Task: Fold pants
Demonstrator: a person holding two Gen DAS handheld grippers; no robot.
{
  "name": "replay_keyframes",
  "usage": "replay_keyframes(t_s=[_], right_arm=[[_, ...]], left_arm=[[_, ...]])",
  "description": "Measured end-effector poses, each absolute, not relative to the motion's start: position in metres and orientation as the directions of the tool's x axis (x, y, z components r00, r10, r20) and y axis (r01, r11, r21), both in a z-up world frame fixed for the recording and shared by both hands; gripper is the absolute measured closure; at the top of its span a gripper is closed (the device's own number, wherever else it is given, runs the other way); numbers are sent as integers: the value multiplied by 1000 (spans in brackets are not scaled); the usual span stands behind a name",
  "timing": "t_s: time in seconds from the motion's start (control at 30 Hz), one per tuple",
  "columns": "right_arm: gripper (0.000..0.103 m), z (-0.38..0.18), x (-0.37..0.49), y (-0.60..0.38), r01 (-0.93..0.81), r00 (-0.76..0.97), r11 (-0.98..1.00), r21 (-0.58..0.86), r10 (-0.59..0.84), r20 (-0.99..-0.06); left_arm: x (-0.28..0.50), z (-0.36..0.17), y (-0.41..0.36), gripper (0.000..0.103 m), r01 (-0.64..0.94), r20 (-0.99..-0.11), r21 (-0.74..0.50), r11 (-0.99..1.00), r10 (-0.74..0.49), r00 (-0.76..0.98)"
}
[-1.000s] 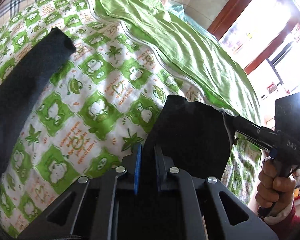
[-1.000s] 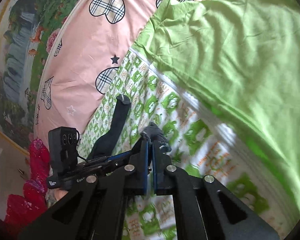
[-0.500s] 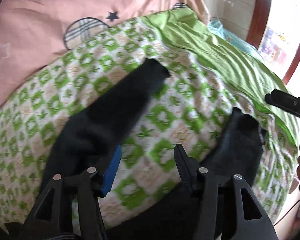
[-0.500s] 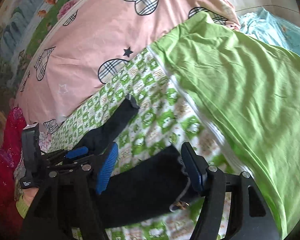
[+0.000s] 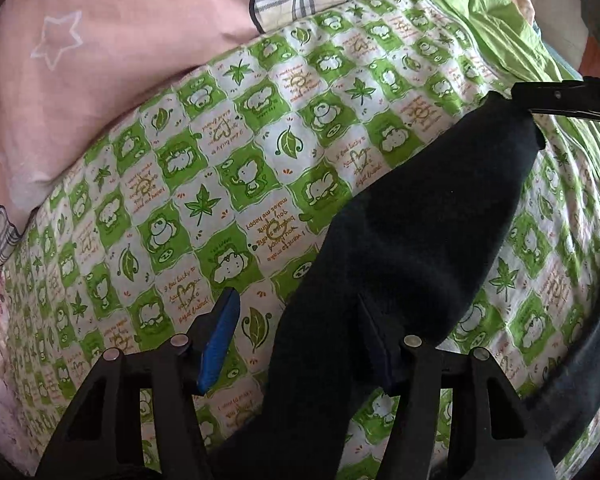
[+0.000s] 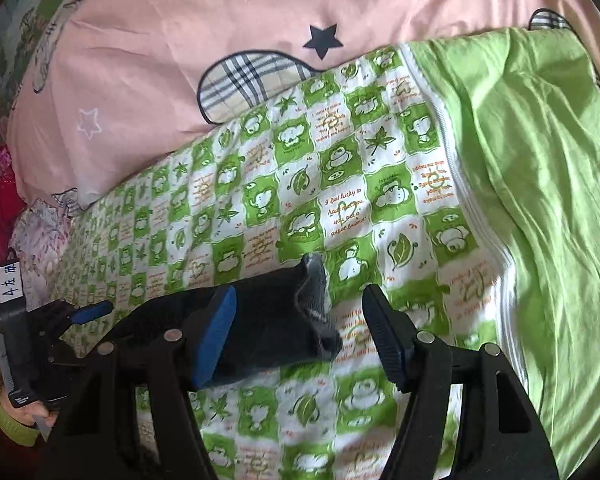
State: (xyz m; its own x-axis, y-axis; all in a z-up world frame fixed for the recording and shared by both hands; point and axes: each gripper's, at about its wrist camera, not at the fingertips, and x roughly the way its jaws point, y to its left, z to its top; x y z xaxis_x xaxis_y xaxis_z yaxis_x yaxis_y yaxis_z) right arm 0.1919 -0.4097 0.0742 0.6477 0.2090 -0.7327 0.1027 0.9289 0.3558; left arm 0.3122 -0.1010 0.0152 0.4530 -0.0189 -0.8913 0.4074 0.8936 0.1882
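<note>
On the quilted bed (image 5: 284, 152), limp, light black pants (image 5: 432, 216) lie released; both hand-held grippers, left (image 5: 296, 336) and right (image 6: 300, 332), stand half-open and empty, jaws just parted. Cuffs and waistband likely offer the firmest hold.

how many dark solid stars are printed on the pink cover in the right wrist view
1: a dark solid star on the pink fabric cover, just above the plaid patch. Others may lie out of frame.

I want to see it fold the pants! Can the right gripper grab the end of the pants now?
Probably yes. The right gripper is open, and the end of the pants lies flat on the quilt between its fingers with nothing on top.
</note>
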Motion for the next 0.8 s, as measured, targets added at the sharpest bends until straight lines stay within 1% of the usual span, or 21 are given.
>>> replay_keyframes(t_s=[0.03,0.07,0.1,0.13,0.17,0.2,0.23,0.27,0.37,0.4,0.6,0.8], right_arm=[[45,69,202,-411,92,629,922,376,239,-740],[46,63,211,-411,76,599,915,395,275,-752],[57,57,217,-409,60,572,916,397,295,-765],[73,52,222,-406,43,549,923,382,298,-781],[79,49,224,-403,29,533,932,362,292,-794],[91,50,223,-402,19,541,935,355,289,-789],[97,54,219,-404,5,564,927,374,306,-766],[99,60,214,-407,-9,592,917,400,327,-736],[100,76,193,-415,-36,644,904,426,348,-682],[100,80,185,-414,-47,650,901,430,354,-672],[100,89,133,-417,-63,666,912,405,340,-664],[100,89,53,-430,-70,687,923,378,319,-653]], left_arm=[[317,12,-98,51,406,-900,172,897,-25,436],[321,10,-96,55,407,-905,160,899,-30,423],[324,8,-94,57,410,-912,146,900,-38,408],[328,5,-92,64,407,-919,130,904,-44,392],[331,2,-90,74,416,-927,104,903,-63,370],[332,0,-87,78,423,-932,80,903,-82,352],[332,-1,-85,83,423,-934,64,904,-95,344],[334,-1,-80,86,421,-932,48,906,-111,345],[321,11,-69,92,422,-915,-39,906,-202,349],[314,16,-64,92,428,-908,-63,902,-230,351],[252,47,-58,94,457,-855,-189,869,-375,359],[169,58,-83,94,547,-825,-207,811,-445,349]])
